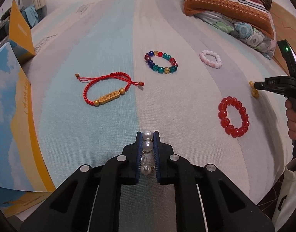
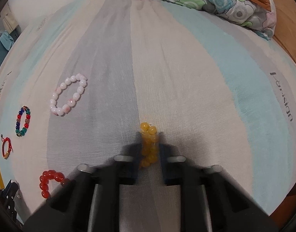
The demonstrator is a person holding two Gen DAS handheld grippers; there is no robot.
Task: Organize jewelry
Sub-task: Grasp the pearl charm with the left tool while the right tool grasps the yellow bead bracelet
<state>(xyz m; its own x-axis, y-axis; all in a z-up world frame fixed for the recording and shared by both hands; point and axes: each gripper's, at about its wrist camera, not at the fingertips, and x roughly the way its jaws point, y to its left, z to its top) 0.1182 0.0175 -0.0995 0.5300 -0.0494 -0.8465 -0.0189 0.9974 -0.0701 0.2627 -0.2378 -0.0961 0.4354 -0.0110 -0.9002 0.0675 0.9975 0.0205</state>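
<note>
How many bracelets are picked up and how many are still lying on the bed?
None looks put away yet. Two are in hand: the left hand-held gripper pinches the pearl bracelet, the right hand-held gripper the yellow bead bracelet. Four still lie on the sheet: red cord bracelet, multicolour bracelet, pink-white bracelet, red bead bracelet.

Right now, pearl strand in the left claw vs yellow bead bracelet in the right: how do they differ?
Colour: the pearl strand has glossy white pearls; the yellow bead bracelet has translucent amber-yellow beads.
Layout: the pearl strand's pearls sit single file between the left claw pads; the yellow bead bracelet is bunched in a clump in the right claw.
Fittings: small gold links show between the pearls; none show on the yellow bead bracelet.
Shared: each is clamped over the bedsheet.
</note>
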